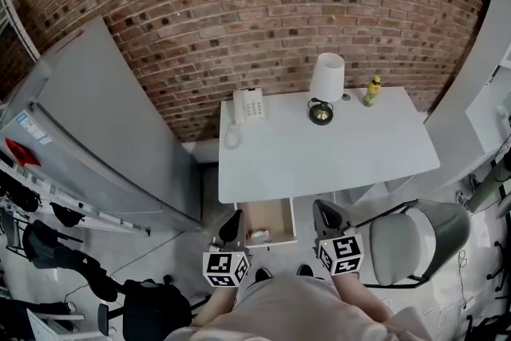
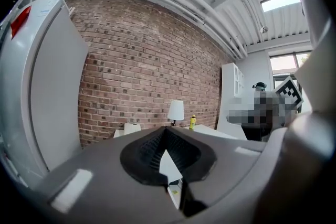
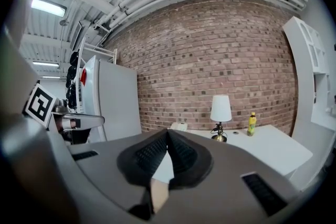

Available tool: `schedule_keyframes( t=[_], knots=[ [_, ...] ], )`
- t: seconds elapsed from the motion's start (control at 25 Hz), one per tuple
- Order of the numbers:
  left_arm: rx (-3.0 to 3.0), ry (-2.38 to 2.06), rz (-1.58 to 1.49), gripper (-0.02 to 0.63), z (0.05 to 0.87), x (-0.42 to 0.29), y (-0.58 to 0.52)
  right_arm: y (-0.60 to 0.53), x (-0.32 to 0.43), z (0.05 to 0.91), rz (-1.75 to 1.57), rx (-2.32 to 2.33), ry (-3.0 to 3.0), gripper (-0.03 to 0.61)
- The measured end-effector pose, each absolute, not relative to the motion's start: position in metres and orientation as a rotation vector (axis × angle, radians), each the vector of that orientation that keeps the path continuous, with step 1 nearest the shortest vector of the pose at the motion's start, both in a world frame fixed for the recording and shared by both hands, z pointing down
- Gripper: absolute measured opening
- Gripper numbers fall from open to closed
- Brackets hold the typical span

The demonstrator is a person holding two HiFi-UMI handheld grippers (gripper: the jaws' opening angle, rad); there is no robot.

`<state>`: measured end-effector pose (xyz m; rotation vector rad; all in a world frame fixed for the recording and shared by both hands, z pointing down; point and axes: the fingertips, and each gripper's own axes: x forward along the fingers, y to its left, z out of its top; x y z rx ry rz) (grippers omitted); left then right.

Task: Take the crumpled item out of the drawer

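Hovering at the lower middle of the head view, the left gripper (image 1: 232, 224) and the right gripper (image 1: 323, 213) flank the open, pale-wood-lined drawer (image 1: 273, 217), one at each side of it. In each gripper's own view the dark ribbed jaws are pressed together at the tips with nothing between them, both for the left (image 2: 165, 131) and the right (image 3: 168, 134). The small pale crumpled item (image 1: 258, 235) lies inside the drawer near its front edge, apart from both grippers.

The drawer hangs out from under the near edge of the white rectangular table (image 1: 319, 160), which stands against the red-brown brick wall (image 1: 239, 4). Along the table's far edge stand a white corded telephone (image 1: 249, 105), a lamp with a white shade (image 1: 326, 78) and a small yellow bottle (image 1: 372, 91). A grey padded chair (image 1: 415, 239) sits at lower right, and a white refrigerator (image 1: 96, 124) at left.
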<state>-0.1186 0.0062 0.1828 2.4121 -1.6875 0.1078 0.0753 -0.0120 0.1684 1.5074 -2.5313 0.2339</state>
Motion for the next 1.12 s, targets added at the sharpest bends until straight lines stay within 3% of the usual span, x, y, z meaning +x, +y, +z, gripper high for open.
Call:
schedule_keyframes(
  t=[0.8, 1.12],
  knots=[
    [2.376, -1.443, 0.188, 0.006, 0.245, -0.078, 0.029, 0.015, 0.078, 0.23, 0.397, 1.41, -2.433, 0.008],
    [2.313, -1.44, 0.261, 0.006, 0.287, -0.094, 0.029, 0.004, 0.061, 0.276, 0.467, 1.35, -2.408, 0.008]
  ],
)
